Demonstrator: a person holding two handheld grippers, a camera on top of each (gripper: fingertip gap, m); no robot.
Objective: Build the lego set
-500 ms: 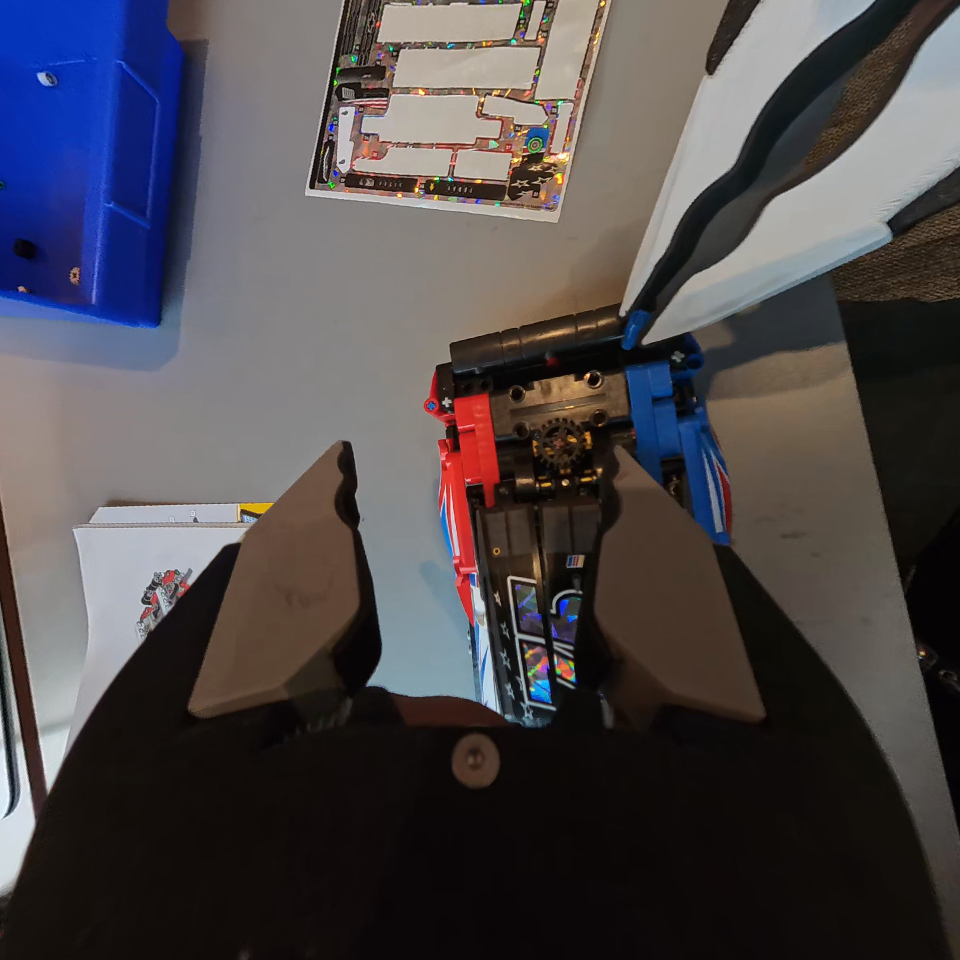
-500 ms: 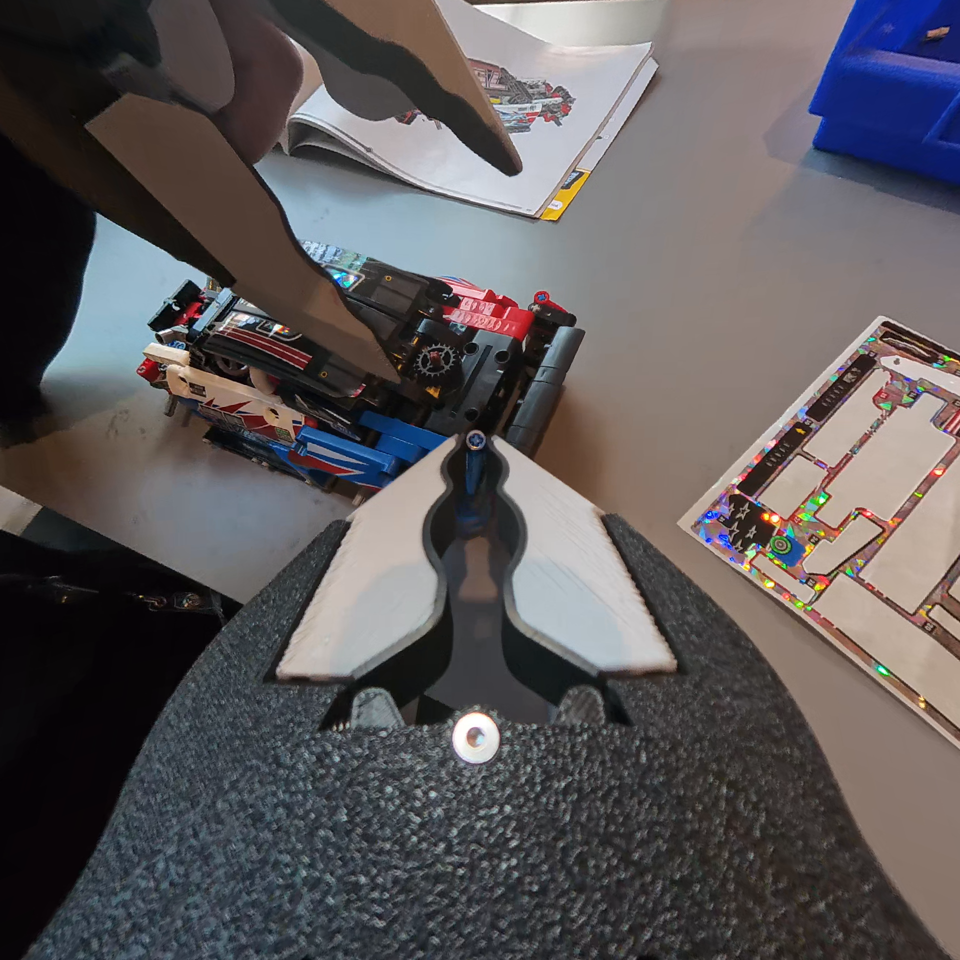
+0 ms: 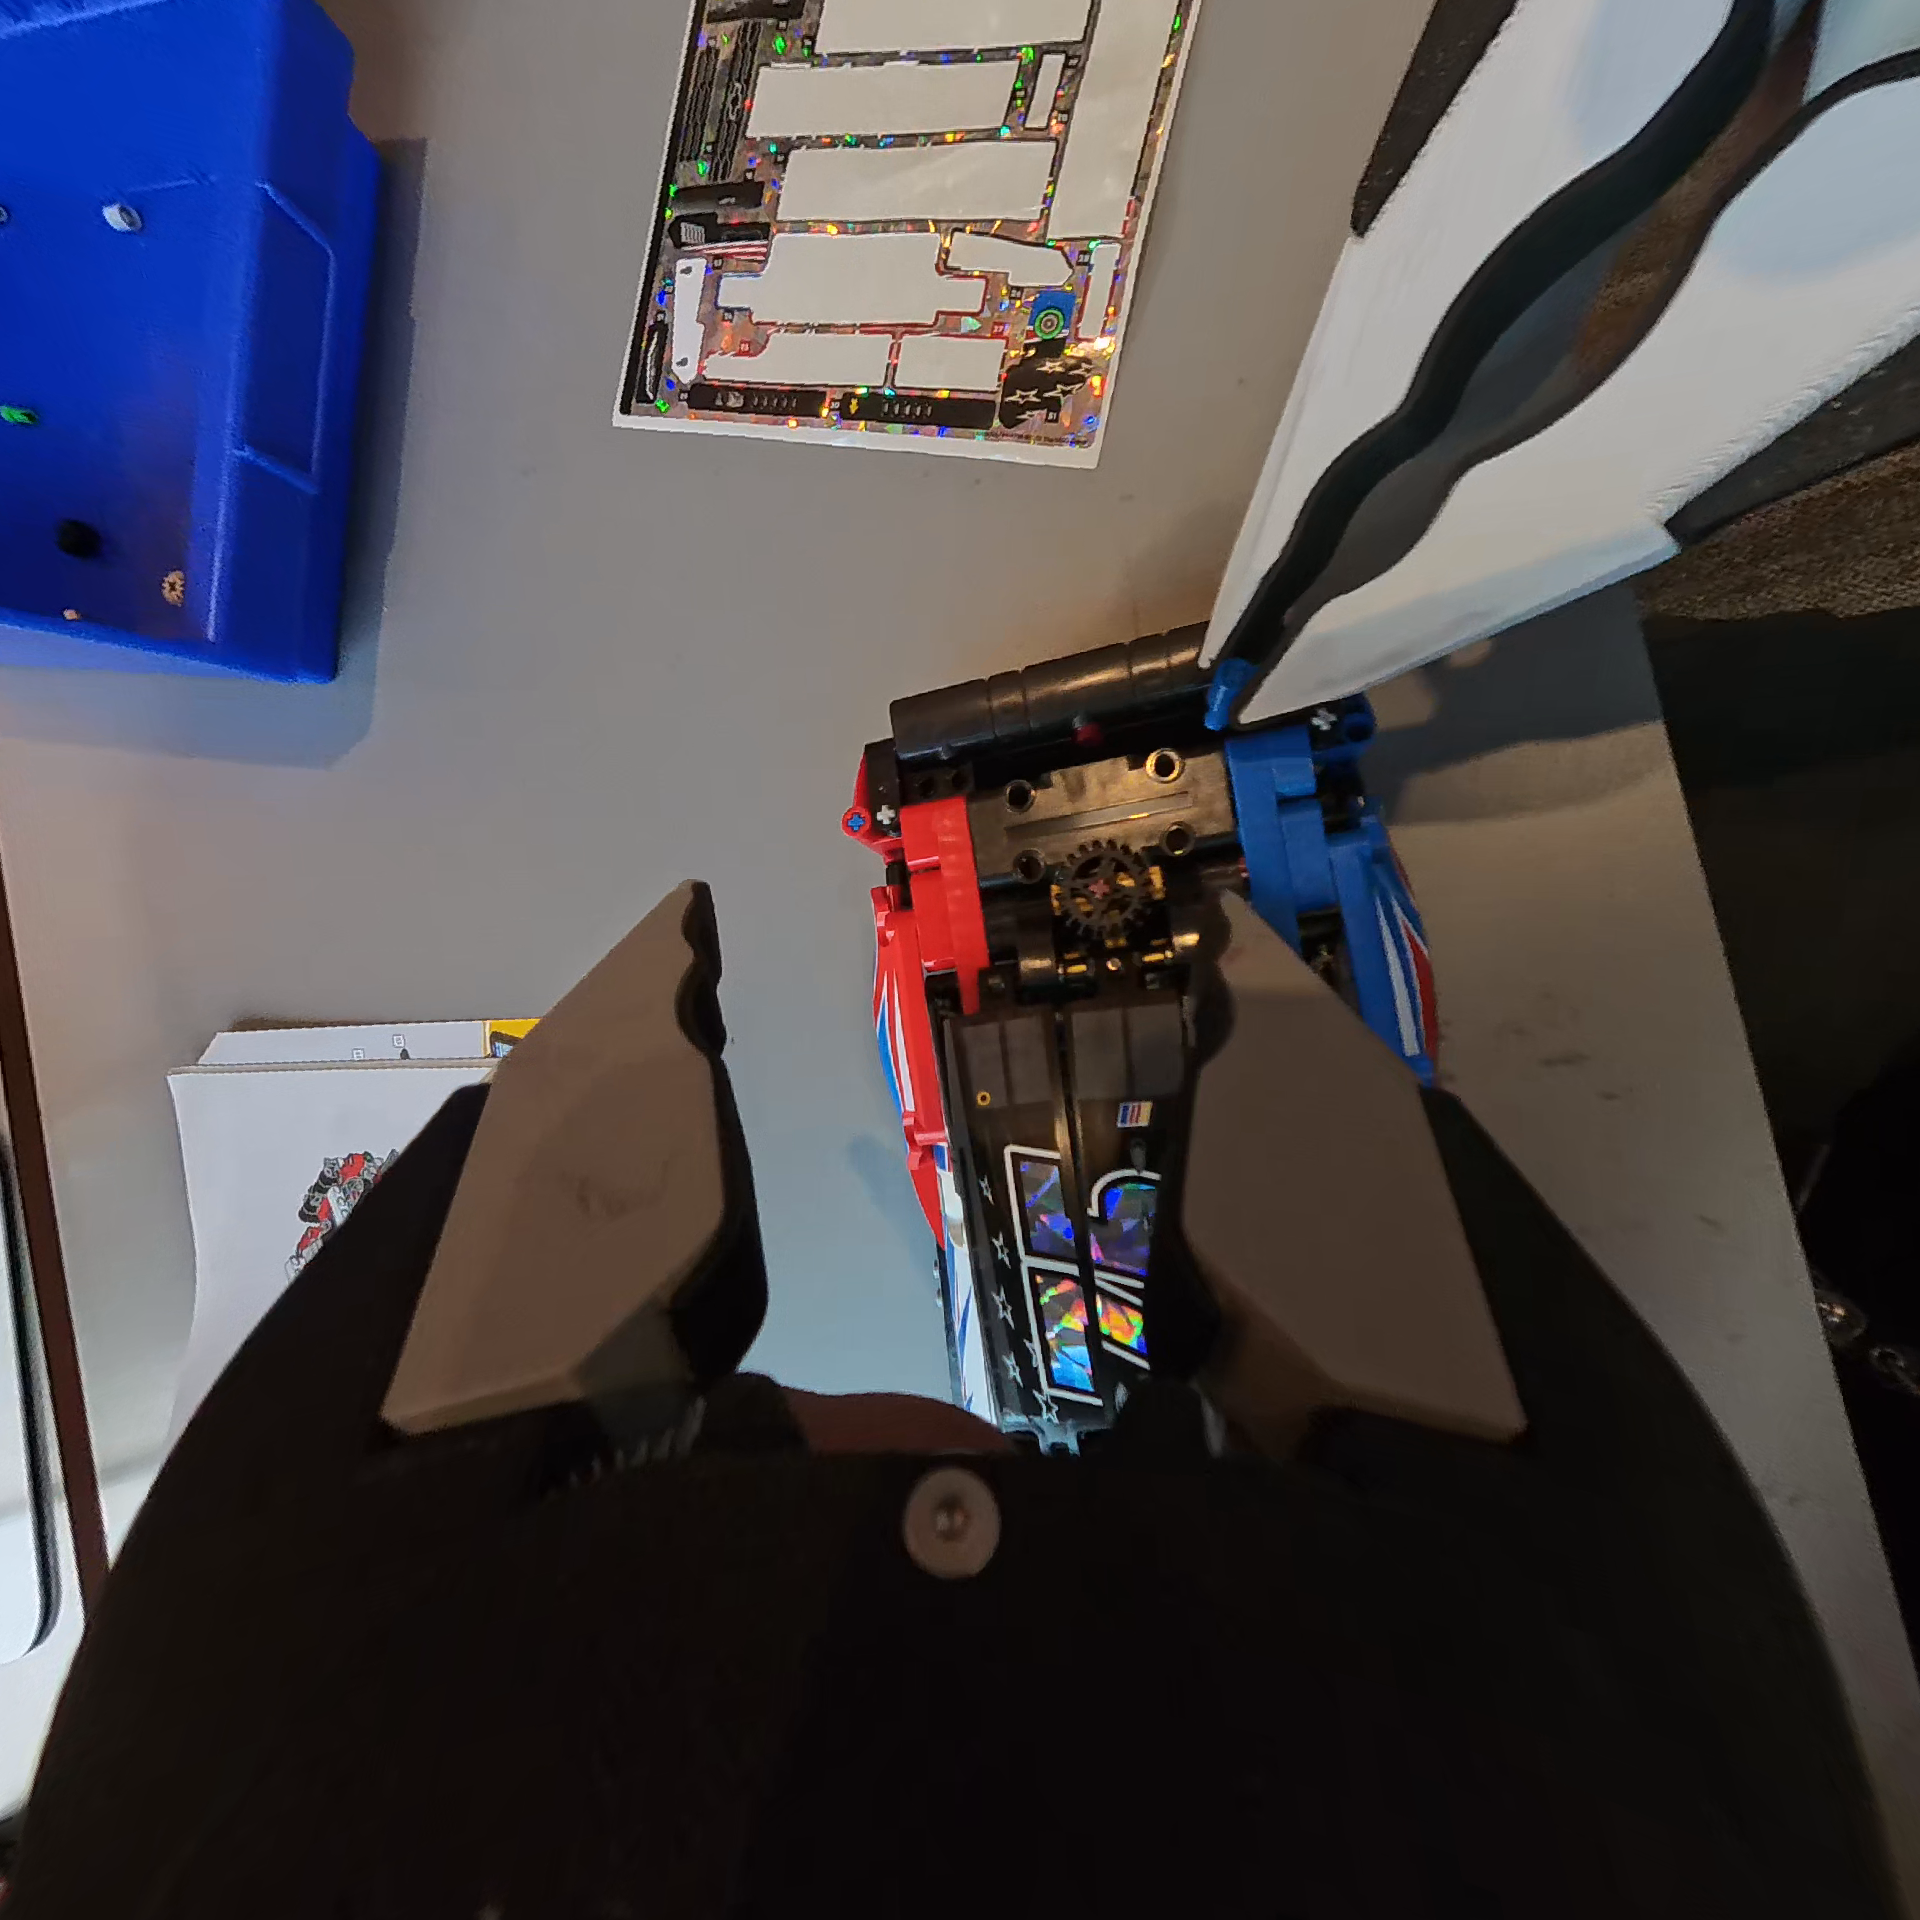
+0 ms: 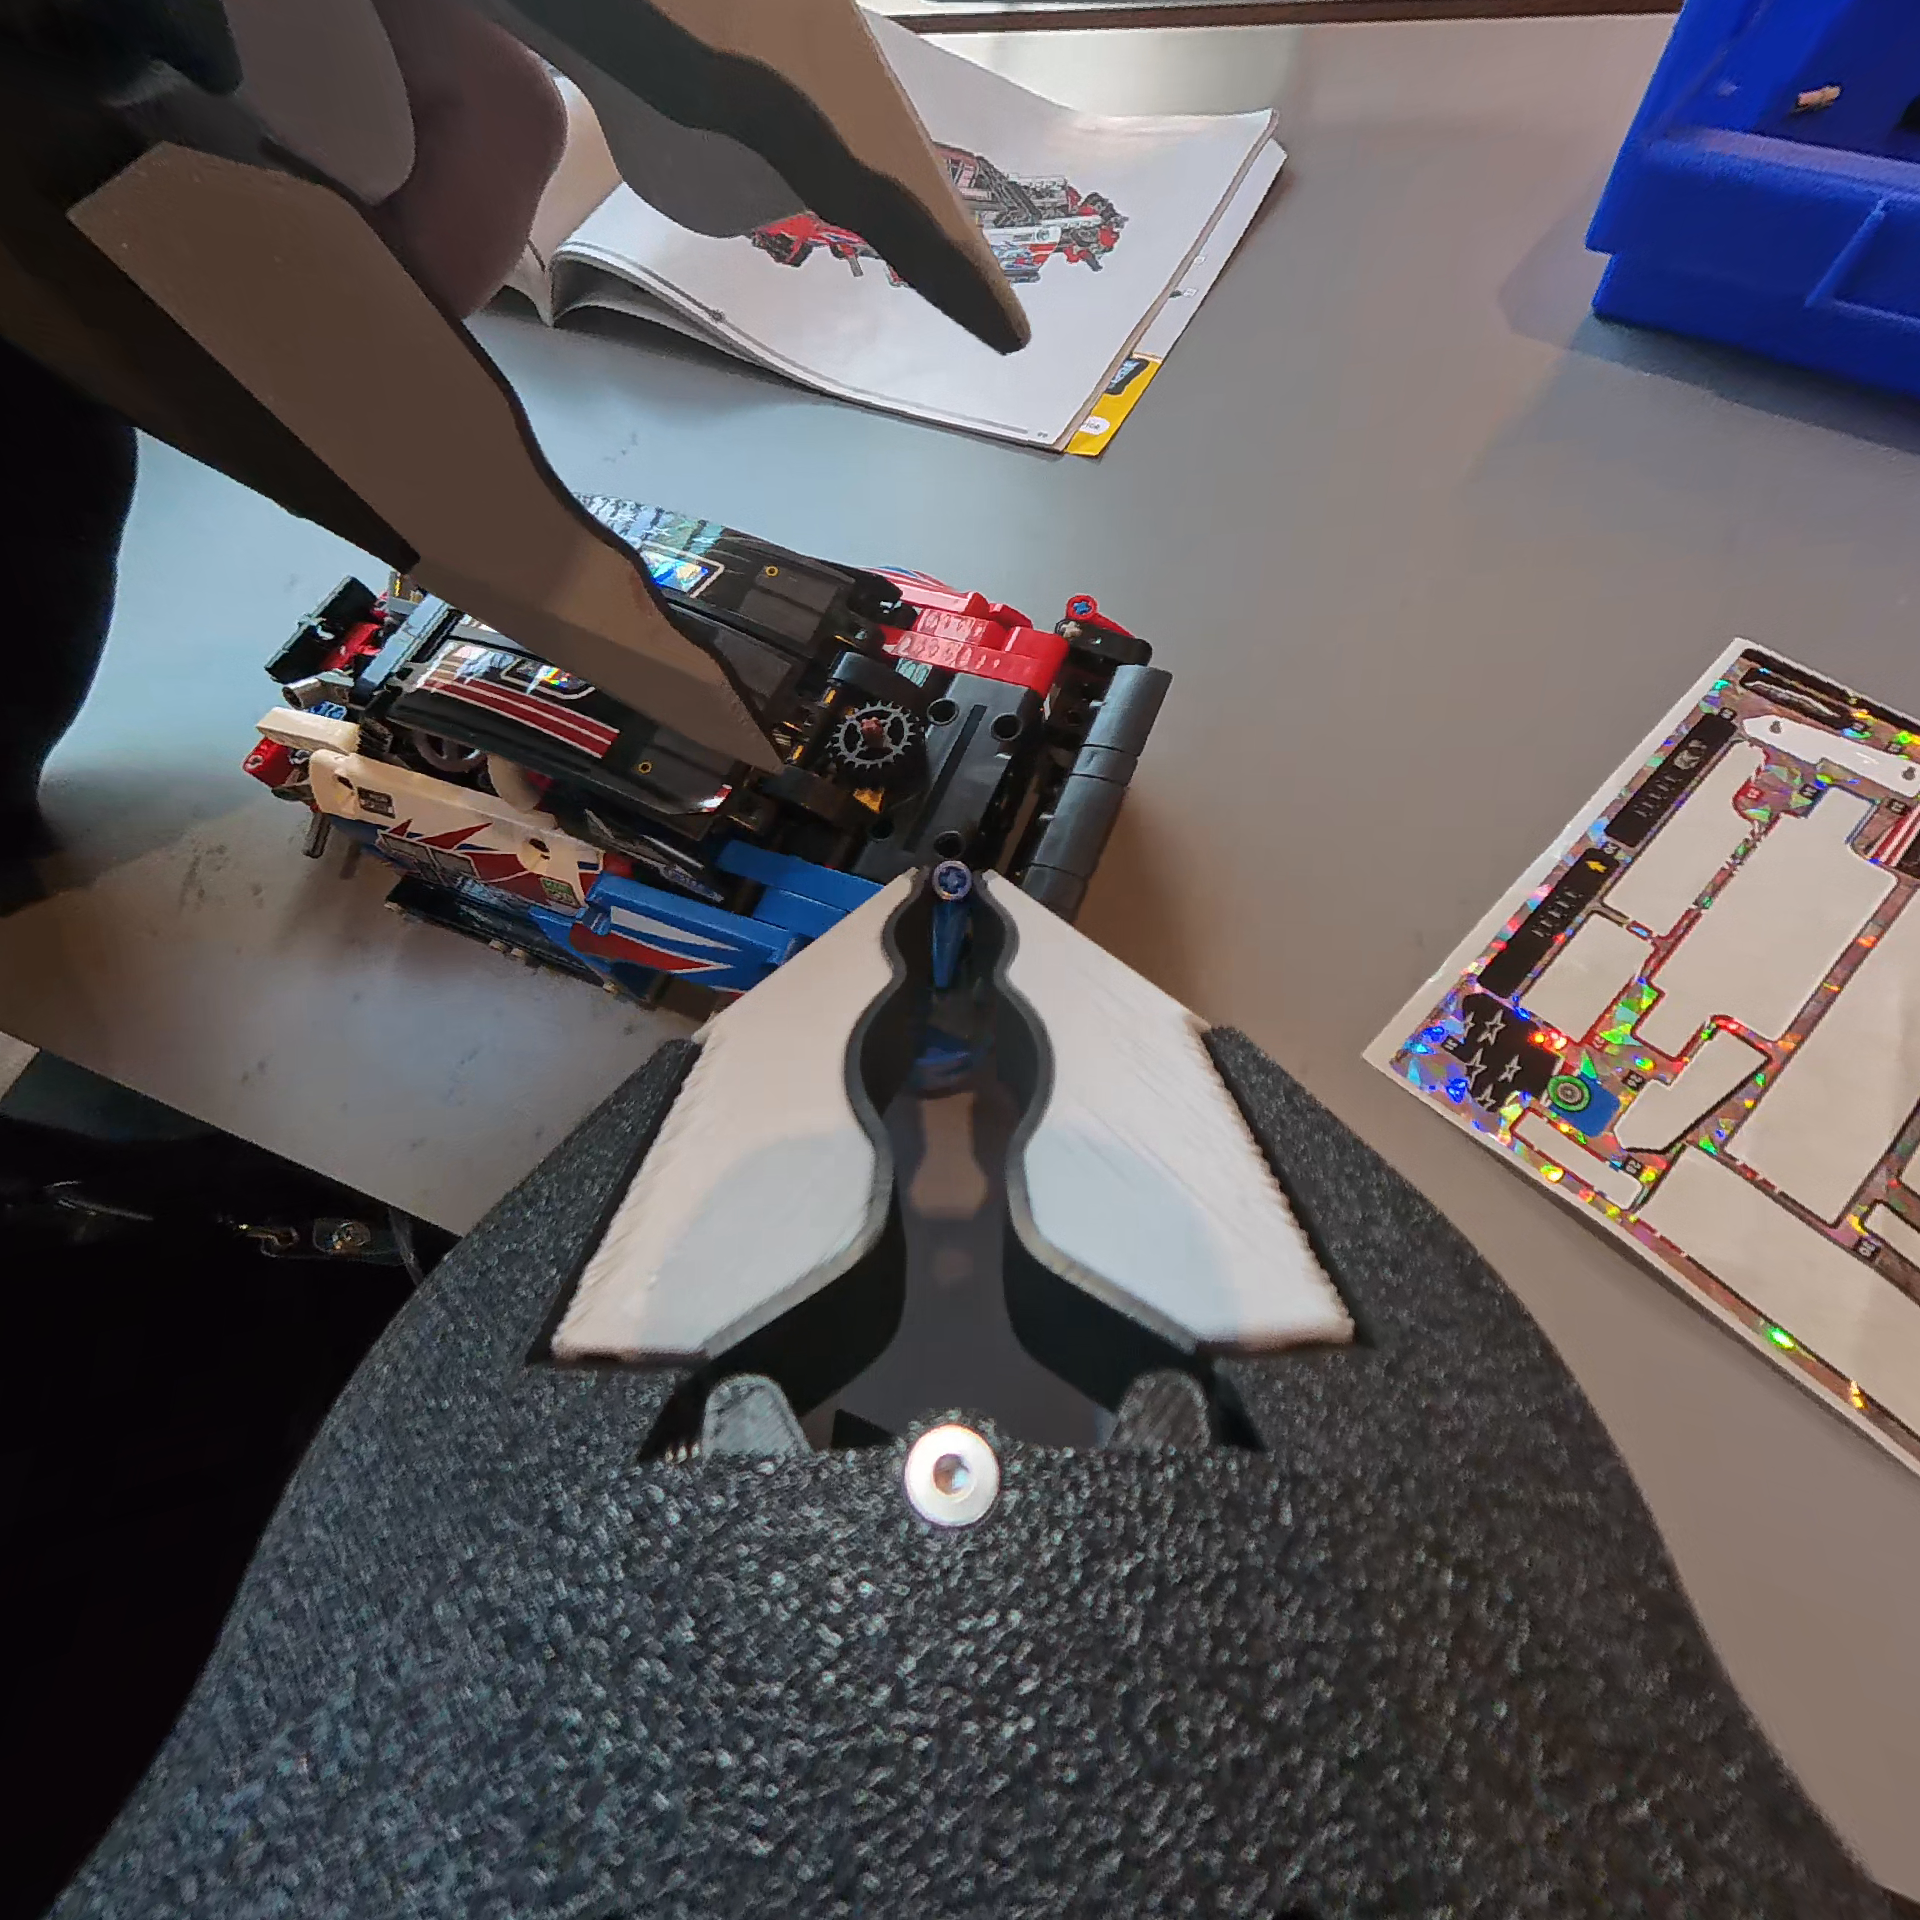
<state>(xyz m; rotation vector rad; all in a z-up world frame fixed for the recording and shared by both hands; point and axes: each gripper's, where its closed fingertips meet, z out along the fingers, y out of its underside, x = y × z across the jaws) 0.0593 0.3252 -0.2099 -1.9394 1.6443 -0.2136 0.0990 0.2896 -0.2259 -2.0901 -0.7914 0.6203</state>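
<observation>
Blue pin (image 4: pixel 951 914) is clamped in the right gripper (image 4: pixel 951 883) at the car (image 3: pixel 1101 935) tail (presumably for insertion). The car is steadied by the spread-apart left gripper (image 3: pixel 966 935), one finger (image 3: pixel 1309 1122) resting on it.

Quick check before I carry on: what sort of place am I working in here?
Most likely a hobby or workshop desk indoors, not a kitchen or factory line: a grey table carries a half-built lego car, an open instruction booklet, a holographic sticker sheet and a blue parts bin.
</observation>
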